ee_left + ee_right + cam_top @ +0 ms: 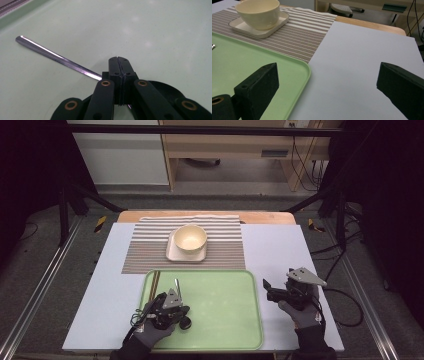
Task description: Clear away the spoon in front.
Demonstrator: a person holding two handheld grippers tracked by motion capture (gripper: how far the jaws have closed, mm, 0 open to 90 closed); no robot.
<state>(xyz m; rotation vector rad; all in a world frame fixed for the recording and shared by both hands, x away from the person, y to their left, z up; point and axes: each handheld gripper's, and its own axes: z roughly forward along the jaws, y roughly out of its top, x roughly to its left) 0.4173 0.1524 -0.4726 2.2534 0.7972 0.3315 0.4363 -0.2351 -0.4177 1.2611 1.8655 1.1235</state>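
Over the left part of the green tray (225, 320), left gripper (172, 306) with jaws pressed together on a thin metal utensil handle (57, 58) lying low on the tray. Beyond, on a striped mat (145, 250), cream bowl (190, 238) sitting on a square plate (172, 252). At right, beside the tray over the pale table (280, 250), right gripper (327, 85) with jaws spread wide, holding nothing.

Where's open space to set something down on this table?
Free: the tray's right half, between the left claw with its metal utensil and the right claw; bare table right of the striped mat; bare strip left of the mat. Crowded: mat centre, with bowl on plate.
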